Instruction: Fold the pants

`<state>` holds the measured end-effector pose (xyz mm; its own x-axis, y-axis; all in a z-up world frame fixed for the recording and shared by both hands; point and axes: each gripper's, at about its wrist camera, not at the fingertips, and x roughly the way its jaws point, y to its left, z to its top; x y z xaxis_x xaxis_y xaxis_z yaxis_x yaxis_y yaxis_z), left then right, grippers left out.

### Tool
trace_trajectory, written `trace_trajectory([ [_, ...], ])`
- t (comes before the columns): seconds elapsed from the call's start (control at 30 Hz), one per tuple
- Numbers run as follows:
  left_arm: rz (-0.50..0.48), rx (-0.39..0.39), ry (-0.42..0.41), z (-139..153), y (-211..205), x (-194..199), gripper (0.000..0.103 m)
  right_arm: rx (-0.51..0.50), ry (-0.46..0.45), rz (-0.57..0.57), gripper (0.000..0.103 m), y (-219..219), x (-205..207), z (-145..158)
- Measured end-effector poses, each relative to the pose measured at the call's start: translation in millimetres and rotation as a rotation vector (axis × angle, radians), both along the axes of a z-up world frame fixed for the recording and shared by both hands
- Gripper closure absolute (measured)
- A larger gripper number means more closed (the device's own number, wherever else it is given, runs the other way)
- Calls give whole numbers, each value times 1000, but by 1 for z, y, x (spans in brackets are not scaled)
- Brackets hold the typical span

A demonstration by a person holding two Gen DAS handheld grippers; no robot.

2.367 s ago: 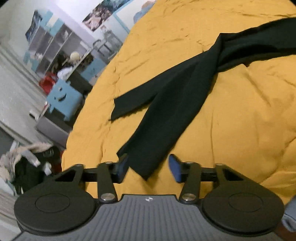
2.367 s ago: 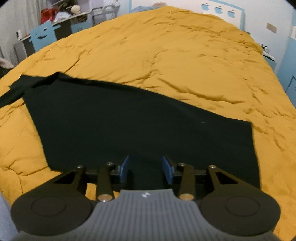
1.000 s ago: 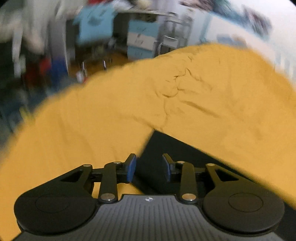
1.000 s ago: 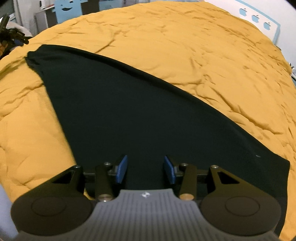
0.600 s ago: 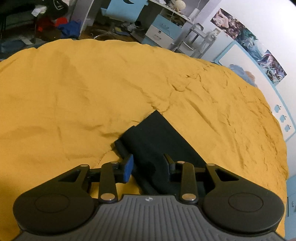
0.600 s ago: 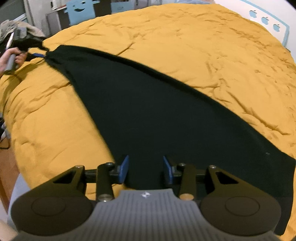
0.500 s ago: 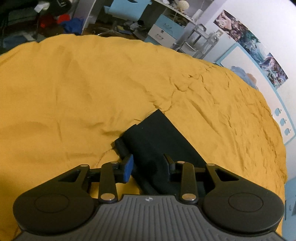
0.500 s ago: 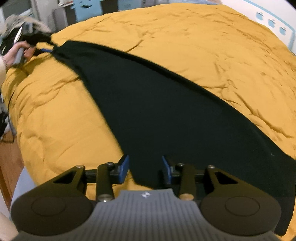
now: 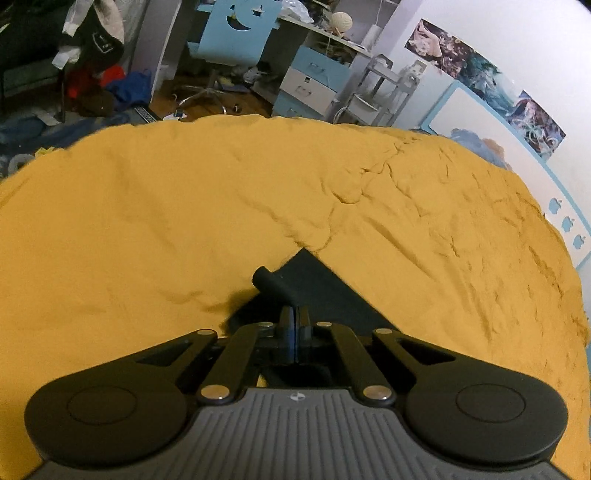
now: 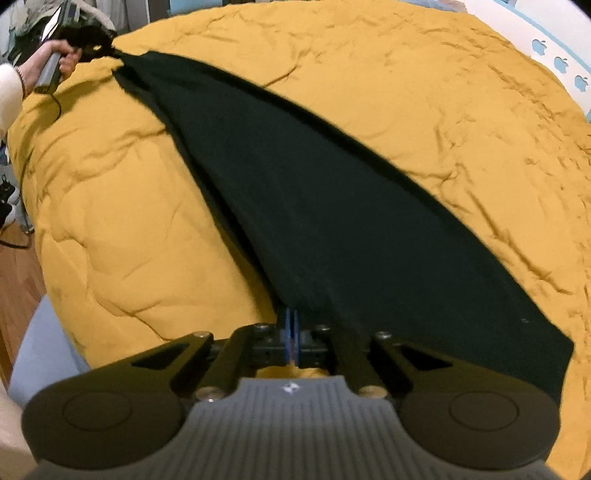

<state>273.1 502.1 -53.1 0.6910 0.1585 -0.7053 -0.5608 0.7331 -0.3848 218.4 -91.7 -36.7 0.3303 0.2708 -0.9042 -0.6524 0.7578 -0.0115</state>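
Gripping both ends of the long black fabric pants (image 10: 332,221), we've got each tool clenched on cloth. Our left gripper (image 9: 294,325) has its blue-padded jaws pressed together on a bunched bit of the pants' narrow end (image 9: 291,284); a small rolled nub of black fabric pokes out just ahead of the jaws & slightly to their left, and a flat triangular flap lies ahead-right of them on the mustard-yellow quilted bedspread (image 9: 147,229). Can't tell which hem or seam that bit is, too dark.

Our right gripper (image 10: 292,332) is likewise pinched shut on the near edge of the wide end of the pants. From these jaws the black cloth fans out forward & to the right, then narrows as it runs away toward the far left. The fabric looks stretched fairly taut btwn the two ends, w/ a shadowed strip under its left edge, so that side seems raised off the bedspread near the jaws. The right edge rests on the bedspread.

At the far-left end, seen from the right wrist cam, a hand (image 10: 61,55) in a white sleeve (image 10: 9,90) holds the other tool where the pants come to a point.

Beyond the bed, ahead of the left jaws: a light-blue chair (image 9: 236,29), blue-and-white drawers (image 9: 314,81), clothes on the floor.
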Motion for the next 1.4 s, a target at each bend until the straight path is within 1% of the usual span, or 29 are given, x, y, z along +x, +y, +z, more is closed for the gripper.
trace_trajectory([
  [0.07,1,7,44,-8,3,2,103,4,31,-1,103,0,2,-7],
  [0.17,35,-39,64,-24,7,1,100,-14,89,15,103,5,-1,-30],
  [0.2,64,-47,64,-26,8,-1,93,-20,100,16,103,6,-2,-36],
  [0.27,89,-101,26,-26,11,-9,81,-19,104,17,103,7,-1,-40],
  [0.3,98,-137,1,-27,13,-14,64,-15,109,19,103,7,-1,-39],
  [0.33,112,-169,-28,-27,13,-18,56,-7,108,20,99,6,-1,-37],
  [0.37,125,-202,-56,-28,14,-23,44,5,105,15,98,5,-1,-35],
  [0.4,130,-233,-73,-30,15,-26,41,23,109,11,86,3,1,-34],
  [0.47,148,-287,-77,-39,15,-23,41,62,101,-6,71,0,3,-30],
  [0.53,170,-305,-79,-48,14,-17,42,68,73,-23,71,-2,5,-25],
  [0.6,178,-306,-98,-56,9,-10,45,61,40,-44,71,-5,8,-21],
  [0.63,182,-303,-98,-58,7,-6,56,58,34,-56,71,-9,9,-20],
  [0.67,193,-294,-90,-60,3,-3,63,57,29,-72,71,-13,10,-18],
  [0.7,192,-275,-85,-59,0,0,86,58,25,-90,71,-19,11,-17],
  [0.73,192,-245,-80,-55,-4,4,99,60,22,-106,71,-25,12,-16],
  [0.77,190,-216,-91,-50,-8,5,99,63,18,-125,71,-31,14,-15],
  [0.87,151,-134,-196,-19,-29,0,99,70,4,-180,71,-49,21,-16],
  [0.9,130,-106,-220,-7,-38,1,100,71,-2,-199,71,-53,23,-17],
  [0.97,69,-38,-266,22,-64,1,100,82,-12,-241,71,-65,24,-18],
  [1.07,-22,60,-320,61,-110,2,100,129,-21,-297,71,-87,26,-17],
  [1.13,-94,143,-341,86,-150,4,100,162,-24,-326,71,-101,26,-19],
  [1.23,-215,274,-346,116,-220,15,100,189,-29,-375,71,-123,28,-23],
  [1.33,-331,373,-343,138,-292,23,99,230,-36,-423,71,-146,29,-23],
  [1.4,-410,434,-332,144,-339,28,99,262,-44,-444,71,-161,26,-21],
])
